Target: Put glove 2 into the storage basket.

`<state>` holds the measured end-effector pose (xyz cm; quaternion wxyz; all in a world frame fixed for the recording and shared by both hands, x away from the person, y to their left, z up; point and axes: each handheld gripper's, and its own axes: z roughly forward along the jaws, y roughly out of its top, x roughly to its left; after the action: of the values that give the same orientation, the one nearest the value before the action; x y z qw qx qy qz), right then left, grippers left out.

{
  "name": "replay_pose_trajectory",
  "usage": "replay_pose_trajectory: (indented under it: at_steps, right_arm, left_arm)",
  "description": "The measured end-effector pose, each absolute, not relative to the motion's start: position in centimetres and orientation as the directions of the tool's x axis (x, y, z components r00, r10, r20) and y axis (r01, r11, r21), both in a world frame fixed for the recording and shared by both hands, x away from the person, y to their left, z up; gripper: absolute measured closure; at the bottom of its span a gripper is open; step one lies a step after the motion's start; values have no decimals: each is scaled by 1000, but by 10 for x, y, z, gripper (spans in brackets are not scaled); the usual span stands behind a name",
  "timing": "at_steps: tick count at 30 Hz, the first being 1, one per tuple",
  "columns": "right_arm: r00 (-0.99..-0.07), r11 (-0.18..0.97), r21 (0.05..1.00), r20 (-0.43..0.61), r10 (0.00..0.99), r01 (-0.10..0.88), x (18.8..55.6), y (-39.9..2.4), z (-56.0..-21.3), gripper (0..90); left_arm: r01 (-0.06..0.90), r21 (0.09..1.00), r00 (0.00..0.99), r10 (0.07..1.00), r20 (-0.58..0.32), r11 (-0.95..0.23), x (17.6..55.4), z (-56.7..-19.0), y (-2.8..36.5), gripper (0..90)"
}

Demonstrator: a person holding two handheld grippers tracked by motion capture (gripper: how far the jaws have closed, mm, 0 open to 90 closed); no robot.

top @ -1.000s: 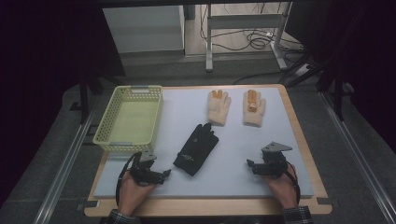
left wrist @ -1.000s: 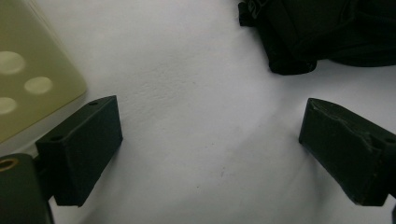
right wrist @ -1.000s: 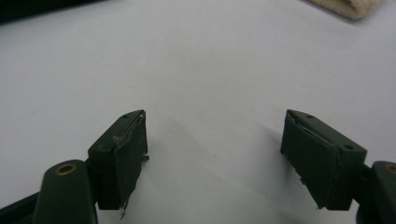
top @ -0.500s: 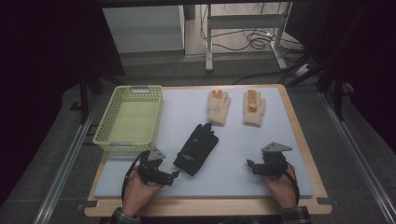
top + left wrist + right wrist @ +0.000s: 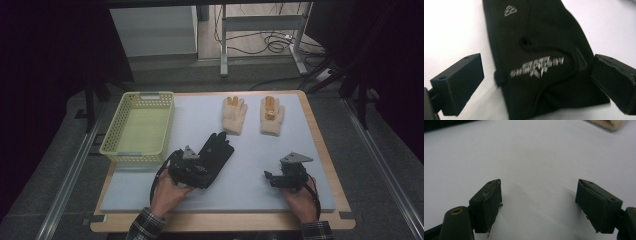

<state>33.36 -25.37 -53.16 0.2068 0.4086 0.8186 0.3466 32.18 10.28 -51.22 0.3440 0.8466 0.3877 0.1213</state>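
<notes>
**Inspector:** Start with the largest item.

**Assistant:** The table (image 5: 320,150), wooden edge with a pale mat over its top. At its far left corner stands a yellow basket (image 5: 112,135) with perforated walls.

**Inspector:** Next in size?

**Assistant:** Two cream gloves with orange fingertips lie flat side by side at the far middle of the mat: one (image 5: 234,115) on the left, the other (image 5: 272,116) to its right, apart from each other. A black glove (image 5: 217,150) lies nearer the person, left of centre, fingers pointing away and to the right (it carries silver lettering and a small emblem, as the left gripper view shows).

**Inspector:** The left tool?

**Assistant:** The left tool (image 5: 537,80) sits over the cuff end of the black glove (image 5: 541,62). Its jaws have just been opening and now stand wide, released, one on each side of the glove, with the cuff between them but not pressed.

**Inspector:** And the right?

**Assistant:** The right tool (image 5: 539,202) rests low over bare mat at the near right, well apart from every glove. Its jaws are spread, holding nothing.
</notes>
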Motion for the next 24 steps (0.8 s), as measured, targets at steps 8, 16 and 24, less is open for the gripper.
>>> replay_pose_trajectory:
  at_steps: [8,16,24]
  right_arm:
    - [-580,425,737,-55,812,526,334,-254,-532,207]
    - [-580,425,737,-55,812,526,333,-254,-532,206]
    - [-580,425,737,-54,813,526,333,-253,-532,206]
  left_arm:
    - [583,659,659,751,-41,-475,335,-518,80,0]
    - [618,631,648,758,-73,-468,344,-530,80,0]
    - [623,620,651,756,-73,-477,346,-535,79,0]
